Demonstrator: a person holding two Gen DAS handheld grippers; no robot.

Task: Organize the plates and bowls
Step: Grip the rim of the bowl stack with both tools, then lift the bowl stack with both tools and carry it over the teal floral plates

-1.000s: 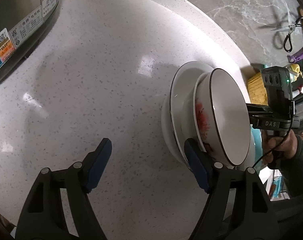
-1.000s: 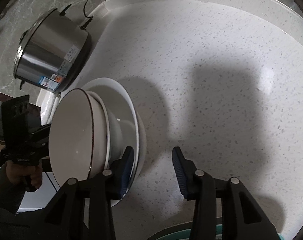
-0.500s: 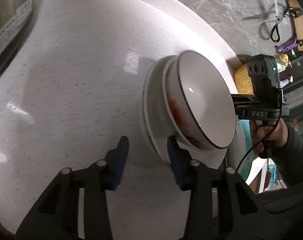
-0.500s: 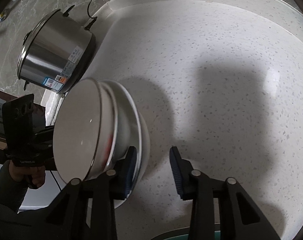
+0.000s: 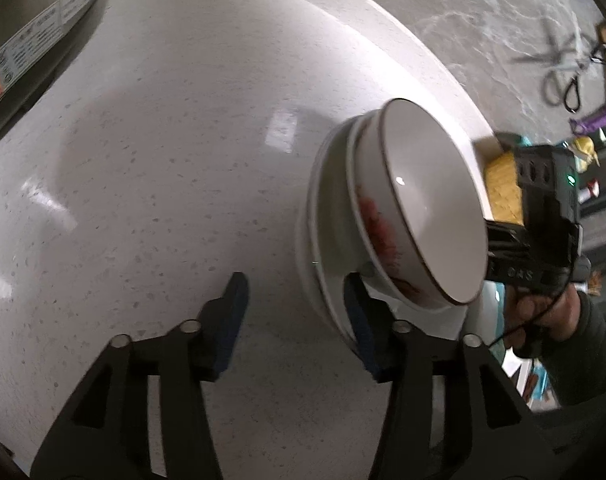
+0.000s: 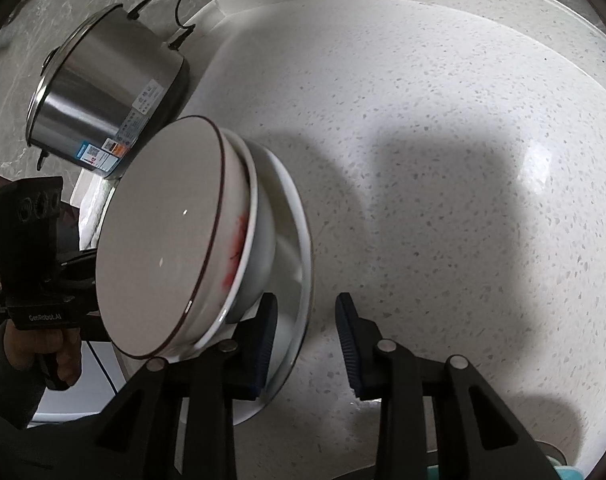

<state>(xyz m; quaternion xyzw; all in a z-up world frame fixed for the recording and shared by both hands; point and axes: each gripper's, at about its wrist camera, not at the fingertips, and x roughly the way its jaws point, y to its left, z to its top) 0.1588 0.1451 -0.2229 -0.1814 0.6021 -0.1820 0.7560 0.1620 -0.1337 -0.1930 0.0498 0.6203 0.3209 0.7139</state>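
While the steel cooker [image 6: 107, 80] stood clear at the far left, the left gripper [image 5: 295, 284] straddled the near-left rim of the bottom plate [image 5: 323, 240], its jaws opening and the rim between them unpinched. The stack sat on the counter [image 5: 163, 160]: plates under a red-patterned bowl [image 5: 377, 228] that nested an empty dark-rimmed bowl [image 5: 431, 208]. On the right, the right gripper [image 6: 307, 304] was closing around the opposite rim, probably so both sides could lift level.

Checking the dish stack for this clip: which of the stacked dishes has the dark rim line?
The topmost white bowl, its dark-brown rim line encircling the mouth and a red pattern outside. The plain white bowl and white plates beneath lack it.
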